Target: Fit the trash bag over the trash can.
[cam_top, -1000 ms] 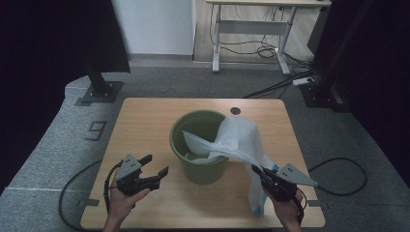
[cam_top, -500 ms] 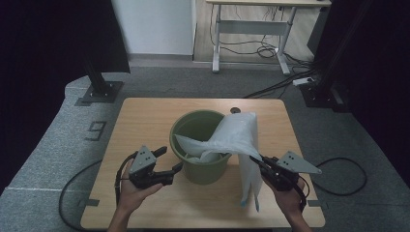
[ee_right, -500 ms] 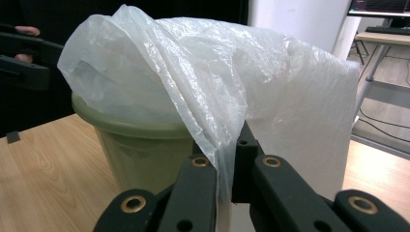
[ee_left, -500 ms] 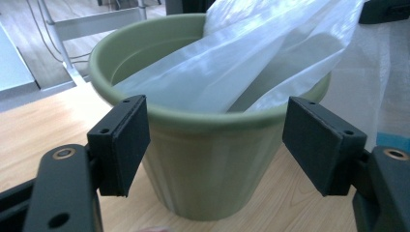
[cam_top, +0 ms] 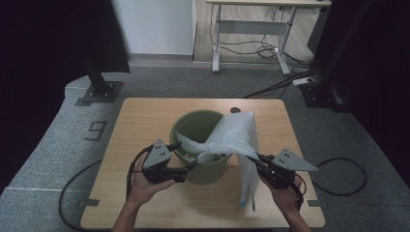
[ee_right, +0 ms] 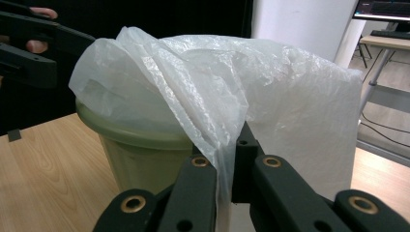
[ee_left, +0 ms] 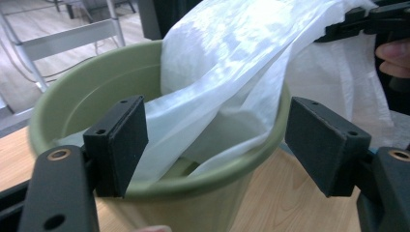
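A: The right hand-held gripper, bottom centre of its view, pinches the thin crinkly plastic bag; the left hand-held gripper stands wide, nothing between its pads.

B: The film could tear or slip if pulled hard. It drapes over the smooth round green bucket mid-frame on the wooden surface, probably partly inside.

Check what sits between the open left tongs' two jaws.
In the left gripper view, the left tongs straddle the green bucket rim with the white plastic bag draped over it; the pads touch neither.
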`<action>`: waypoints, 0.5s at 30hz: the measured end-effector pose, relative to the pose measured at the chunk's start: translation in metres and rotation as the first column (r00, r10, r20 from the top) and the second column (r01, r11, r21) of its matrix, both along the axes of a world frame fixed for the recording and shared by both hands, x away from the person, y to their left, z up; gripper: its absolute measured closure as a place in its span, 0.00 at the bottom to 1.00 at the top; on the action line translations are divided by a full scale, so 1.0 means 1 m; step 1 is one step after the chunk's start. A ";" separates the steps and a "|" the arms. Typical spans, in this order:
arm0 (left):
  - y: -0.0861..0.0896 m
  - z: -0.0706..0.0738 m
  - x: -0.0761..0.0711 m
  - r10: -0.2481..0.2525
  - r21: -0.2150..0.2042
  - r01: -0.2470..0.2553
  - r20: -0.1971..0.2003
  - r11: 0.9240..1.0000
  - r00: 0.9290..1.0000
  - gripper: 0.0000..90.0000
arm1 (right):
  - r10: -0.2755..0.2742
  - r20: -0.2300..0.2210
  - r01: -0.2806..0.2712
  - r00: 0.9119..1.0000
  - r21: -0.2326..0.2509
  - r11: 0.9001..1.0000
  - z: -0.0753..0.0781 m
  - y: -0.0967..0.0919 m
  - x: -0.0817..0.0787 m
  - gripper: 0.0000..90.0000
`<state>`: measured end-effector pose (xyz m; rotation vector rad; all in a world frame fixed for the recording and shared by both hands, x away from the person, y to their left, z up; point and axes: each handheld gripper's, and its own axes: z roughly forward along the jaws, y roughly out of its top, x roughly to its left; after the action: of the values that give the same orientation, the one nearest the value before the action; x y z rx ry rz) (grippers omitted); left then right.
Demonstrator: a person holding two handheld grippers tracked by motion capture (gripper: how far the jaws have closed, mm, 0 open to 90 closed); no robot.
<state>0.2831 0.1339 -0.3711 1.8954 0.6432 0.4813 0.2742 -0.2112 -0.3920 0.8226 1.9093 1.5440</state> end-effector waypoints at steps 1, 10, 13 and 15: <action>-0.003 0.000 0.001 -0.006 0.004 0.006 -0.002 1.000 1.000 0.26 | 0.002 0.000 -0.002 1.000 0.001 1.000 0.001 0.001 0.000 0.99; -0.024 -0.001 0.007 -0.014 0.026 0.014 0.006 1.000 1.000 0.29 | 0.026 0.004 -0.026 1.000 0.018 1.000 0.004 0.009 0.000 0.99; -0.029 -0.001 0.009 0.011 0.019 -0.011 0.009 1.000 1.000 0.36 | 0.036 0.001 -0.036 0.999 0.028 0.999 0.004 0.010 0.001 0.99; -0.031 -0.001 0.011 0.034 0.019 -0.034 0.011 0.999 0.999 0.44 | 0.039 0.001 -0.039 0.999 0.033 0.999 0.003 0.011 0.001 0.98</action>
<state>0.2940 0.1026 -0.3716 1.9010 0.6669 0.5200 0.2755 -0.2003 -0.3888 0.8033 1.9149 1.6021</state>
